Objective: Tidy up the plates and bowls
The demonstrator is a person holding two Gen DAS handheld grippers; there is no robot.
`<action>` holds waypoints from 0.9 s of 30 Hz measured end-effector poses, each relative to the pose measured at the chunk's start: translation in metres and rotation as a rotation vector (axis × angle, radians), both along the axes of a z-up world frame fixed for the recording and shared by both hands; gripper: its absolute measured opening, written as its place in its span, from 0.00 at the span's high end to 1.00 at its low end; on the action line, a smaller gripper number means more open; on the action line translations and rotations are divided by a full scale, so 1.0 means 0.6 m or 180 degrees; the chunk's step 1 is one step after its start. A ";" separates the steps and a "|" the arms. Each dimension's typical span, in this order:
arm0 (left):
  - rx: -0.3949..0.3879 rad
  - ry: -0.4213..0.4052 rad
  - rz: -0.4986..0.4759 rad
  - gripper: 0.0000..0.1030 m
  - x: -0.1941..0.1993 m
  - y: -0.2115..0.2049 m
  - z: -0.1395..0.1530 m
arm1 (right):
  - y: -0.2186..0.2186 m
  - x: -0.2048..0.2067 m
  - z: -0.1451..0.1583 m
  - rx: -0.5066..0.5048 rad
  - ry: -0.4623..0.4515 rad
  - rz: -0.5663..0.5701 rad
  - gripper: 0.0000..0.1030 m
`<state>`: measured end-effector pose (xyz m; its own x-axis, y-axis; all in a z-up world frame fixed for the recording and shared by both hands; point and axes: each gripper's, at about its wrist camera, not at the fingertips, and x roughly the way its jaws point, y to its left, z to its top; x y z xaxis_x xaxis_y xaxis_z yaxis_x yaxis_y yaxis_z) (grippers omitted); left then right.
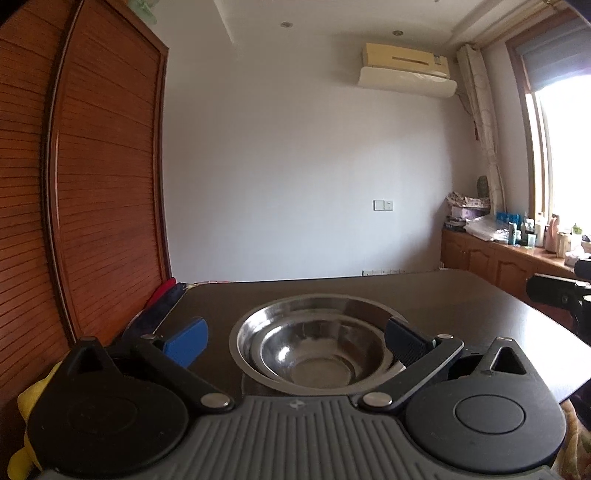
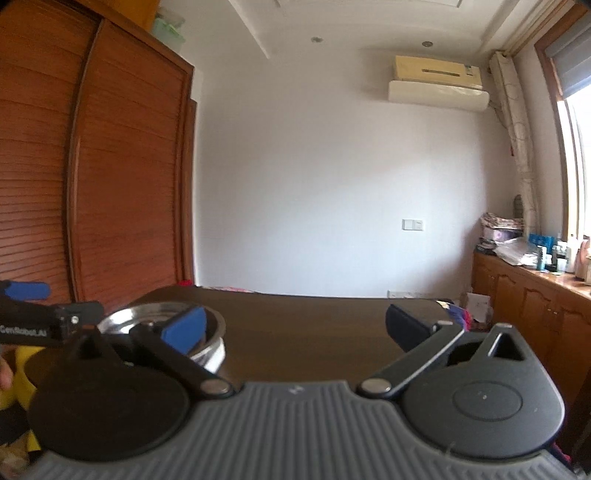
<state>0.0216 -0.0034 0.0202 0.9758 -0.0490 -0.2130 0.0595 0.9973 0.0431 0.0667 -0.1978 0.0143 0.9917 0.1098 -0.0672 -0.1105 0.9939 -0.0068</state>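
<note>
Illumination is daylight only, entering through the window [image 1: 565,155] at the right edge of both views. The pane is overexposed to featureless white, and glare spreads onto the adjacent curtain [image 1: 480,122]. The white wall [image 1: 295,155] is evenly lit and dims toward the left. The ceiling downlights [image 1: 397,33] appear unlit. The dark table [image 1: 461,295] carries a soft sheen; the nested steel bowls [image 1: 314,347] show mild reflections. Fisheye distortion bows the louvered wardrobe doors [image 1: 92,184] and darkens the frame corners. Both pictures are slightly soft, with low contrast.
</note>
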 end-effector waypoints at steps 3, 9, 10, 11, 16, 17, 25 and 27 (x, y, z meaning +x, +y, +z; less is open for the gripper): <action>-0.0026 0.0011 -0.0049 0.00 -0.006 -0.003 -0.003 | 0.000 -0.006 -0.003 -0.0023 -0.0009 -0.0073 0.00; 0.0016 0.0005 -0.0034 0.00 -0.018 -0.014 -0.010 | -0.005 -0.011 -0.009 -0.0027 0.0050 -0.0152 0.00; 0.0024 0.0014 -0.0039 0.00 -0.019 -0.015 -0.013 | -0.007 -0.012 -0.010 -0.0031 0.0048 -0.0172 0.00; 0.0021 0.0029 -0.0042 0.00 -0.019 -0.015 -0.015 | -0.007 -0.013 -0.011 -0.0035 0.0049 -0.0194 0.00; 0.0000 0.0094 -0.0013 0.00 -0.016 -0.015 -0.030 | -0.012 -0.008 -0.023 -0.0066 0.0079 -0.0285 0.00; -0.0002 0.0108 -0.0002 0.00 -0.014 -0.015 -0.034 | -0.013 -0.006 -0.026 -0.0062 0.0094 -0.0295 0.00; -0.0004 0.0157 0.0021 0.00 0.002 -0.020 -0.057 | -0.024 0.007 -0.043 0.0002 0.0153 -0.0369 0.00; -0.0001 0.0156 0.0013 0.00 0.004 -0.021 -0.061 | -0.027 0.007 -0.045 0.0005 0.0141 -0.0384 0.00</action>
<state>0.0240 -0.0160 -0.0161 0.9644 -0.0452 -0.2605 0.0575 0.9976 0.0398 0.0711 -0.2140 -0.0126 0.9938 -0.0101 -0.1111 0.0098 0.9999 -0.0031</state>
